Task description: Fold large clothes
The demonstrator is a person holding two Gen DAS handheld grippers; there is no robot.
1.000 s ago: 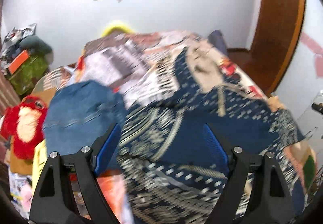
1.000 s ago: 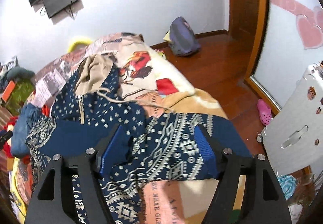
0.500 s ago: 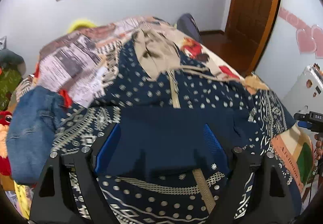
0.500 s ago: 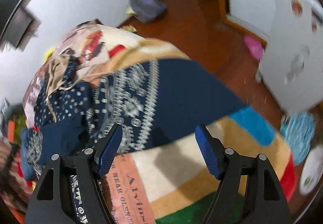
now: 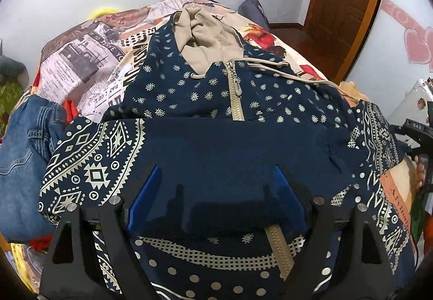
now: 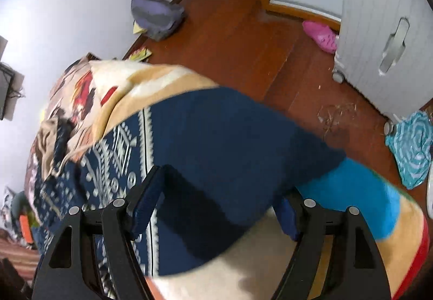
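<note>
A large navy hoodie (image 5: pixel 205 99) with white geometric print, beige hood and beige zipper lies spread on the bed. My left gripper (image 5: pixel 216 181) is open, its blue pads wide apart over the plain navy band across the hoodie's middle. My right gripper (image 6: pixel 219 200) is open over the hoodie's navy sleeve (image 6: pixel 230 143), which lies between its blue fingers at the bed's right edge. The right gripper also shows in the left wrist view (image 5: pixel 416 137) at the far right.
The bed carries a patterned blanket (image 5: pixel 89 62) with newspaper print. Blue jeans (image 5: pixel 21 154) lie at the left. On the wooden floor (image 6: pixel 243 29) sit a purple bag (image 6: pixel 157 16), a pink shoe (image 6: pixel 322 35), a white suitcase (image 6: pixel 384 29) and a teal cloth (image 6: pixel 414 145).
My left gripper has swung right from the jeans to centre over the hoodie. My right gripper has moved down and right to the sleeve at the bed's edge.
</note>
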